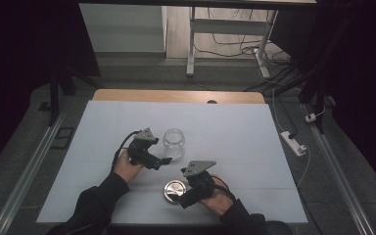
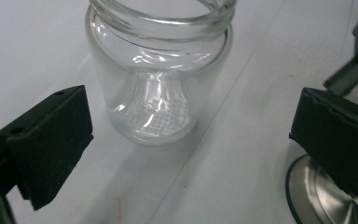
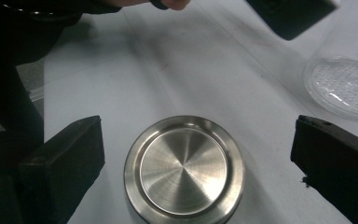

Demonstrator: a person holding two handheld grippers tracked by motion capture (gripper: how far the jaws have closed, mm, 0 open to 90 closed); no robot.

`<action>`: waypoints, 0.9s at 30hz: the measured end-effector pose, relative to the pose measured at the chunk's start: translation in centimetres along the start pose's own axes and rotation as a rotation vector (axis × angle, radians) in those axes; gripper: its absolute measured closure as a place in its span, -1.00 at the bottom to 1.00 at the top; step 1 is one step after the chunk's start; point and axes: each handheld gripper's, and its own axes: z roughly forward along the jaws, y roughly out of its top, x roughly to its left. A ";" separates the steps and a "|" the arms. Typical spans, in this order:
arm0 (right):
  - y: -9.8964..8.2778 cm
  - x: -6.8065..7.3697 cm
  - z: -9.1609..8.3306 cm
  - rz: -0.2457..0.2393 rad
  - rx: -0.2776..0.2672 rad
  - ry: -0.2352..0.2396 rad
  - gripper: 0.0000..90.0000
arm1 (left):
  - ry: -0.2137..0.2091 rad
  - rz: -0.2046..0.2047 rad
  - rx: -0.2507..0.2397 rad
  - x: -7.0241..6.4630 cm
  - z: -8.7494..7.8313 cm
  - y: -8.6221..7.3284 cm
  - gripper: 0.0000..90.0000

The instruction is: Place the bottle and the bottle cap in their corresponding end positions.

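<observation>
Reaching in from the near edge of the white-covered desk (image 1: 235, 127), both forearms bent inward, sleeves dark. Gripping the left claw (image 1: 162, 160) with the hand low and tilted toward the glass jar (image 1: 173, 143), jaws spread wide and just short of the upright, lidless jar, not touching it. Angling the right claw (image 1: 178, 196) down over the round metal lid (image 1: 174, 190) lying flat near the front edge, jaws apart on either side, not pressing it.

White-topped table (image 1: 235, 127); grey floor (image 1: 142, 73); desk legs (image 1: 191, 44); cables (image 1: 235, 46); dim room.
</observation>
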 end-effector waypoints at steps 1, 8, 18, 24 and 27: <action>0.0 0.0 -0.1 0.000 0.000 -0.004 -0.94 | -0.001 0.005 0.001 -0.1 -0.1 0.0 -1.00; 0.0 -0.2 -0.3 0.006 0.003 -0.007 -0.95 | -0.036 0.010 0.000 -0.8 -0.9 -0.2 -1.00; 0.0 -0.5 -0.9 0.008 -0.008 -0.028 -0.99 | -0.063 -0.019 0.004 -1.5 -1.7 -1.2 -1.00; 0.0 -0.7 -1.4 0.002 -0.011 -0.047 -1.00 | -0.062 0.000 0.008 -2.3 -2.0 -1.4 -1.00; -0.1 -0.8 -1.5 -0.002 -0.006 -0.050 -1.00 | -0.067 0.004 0.006 -2.7 -2.2 -1.5 -1.00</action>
